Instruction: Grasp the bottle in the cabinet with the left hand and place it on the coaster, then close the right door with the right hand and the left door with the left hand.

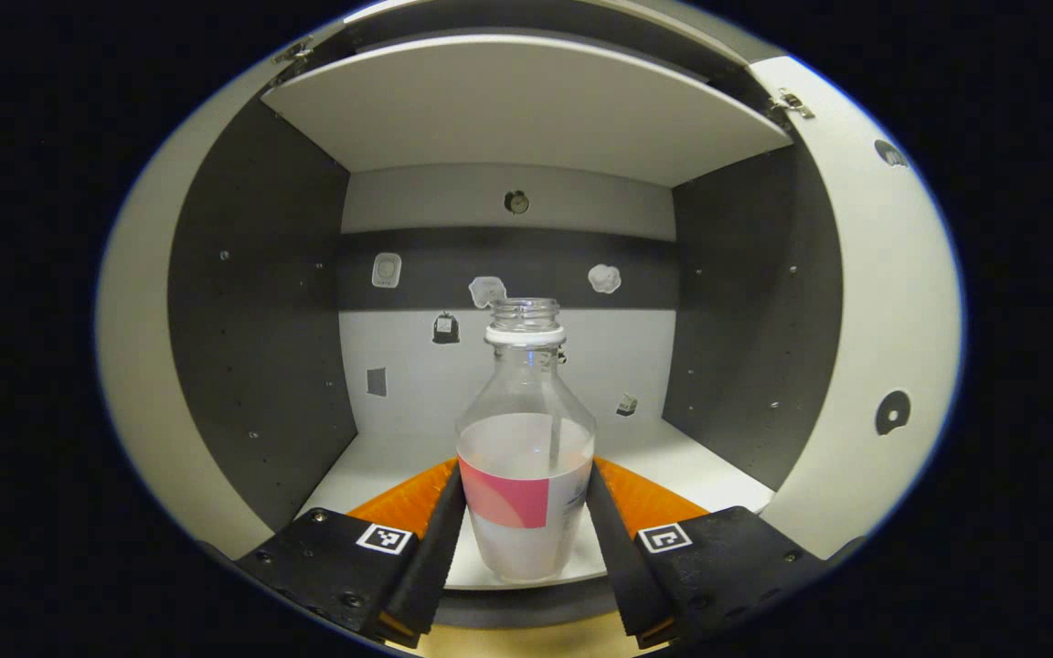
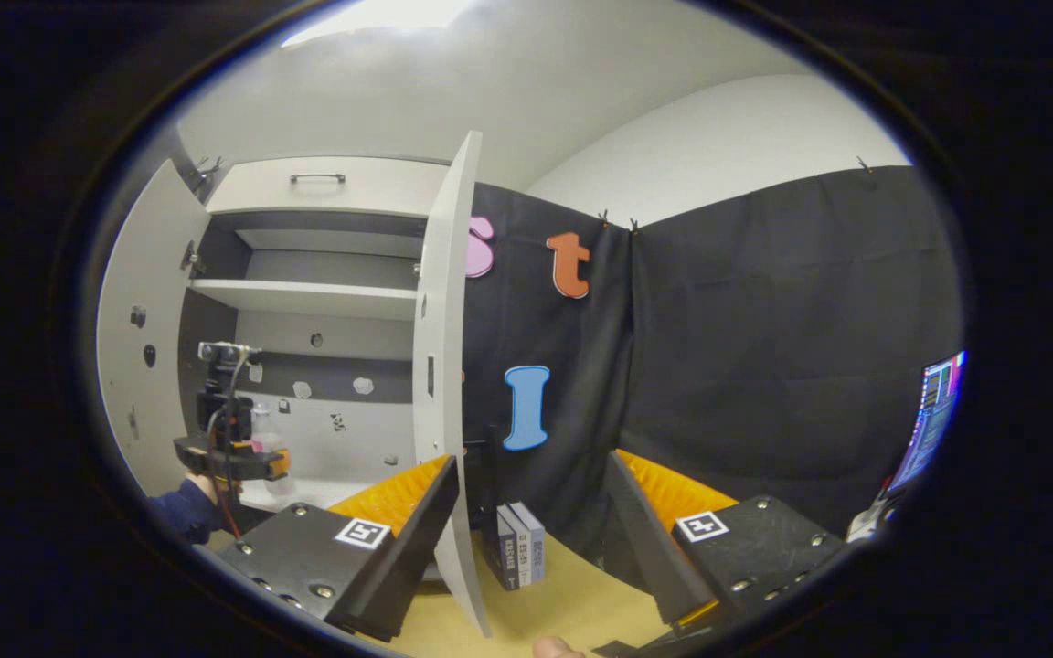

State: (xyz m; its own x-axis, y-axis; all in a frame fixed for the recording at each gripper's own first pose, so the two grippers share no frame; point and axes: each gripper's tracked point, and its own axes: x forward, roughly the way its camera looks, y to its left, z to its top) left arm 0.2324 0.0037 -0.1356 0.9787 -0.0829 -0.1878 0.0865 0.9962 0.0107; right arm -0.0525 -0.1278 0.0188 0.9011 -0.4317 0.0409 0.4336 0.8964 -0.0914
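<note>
Grey and white cabinet walls fill the left gripper view, with a shelf at twelve o'clock and small stickers dotted across the back panel. On the cabinet floor, near its front edge, stands the bottle, upright, clear, uncapped, and partly filled with a pale liquid. The left gripper has a finger at seven o'clock and another at five o'clock of the bottle, each lying along its lower body at the label; they look to be touching it, though how firmly they press I cannot tell. With the mouth open, any tilt on the way out could spill the liquid, and a loose hold on the smooth wall could let the bottle slip or twist. Lifting too high might knock the neck on the shelf above. In the right gripper view, the right gripper is spread apart with nothing between its fingers, hovering over the table, where a few books stand. The right door hangs wide open, its edge close by the gripper's left finger, so a careless swing could bump it early. At nine o'clock the left gripper is seen inside the cabinet, and the left door stands open beside it. I can't make out the coaster.
</note>
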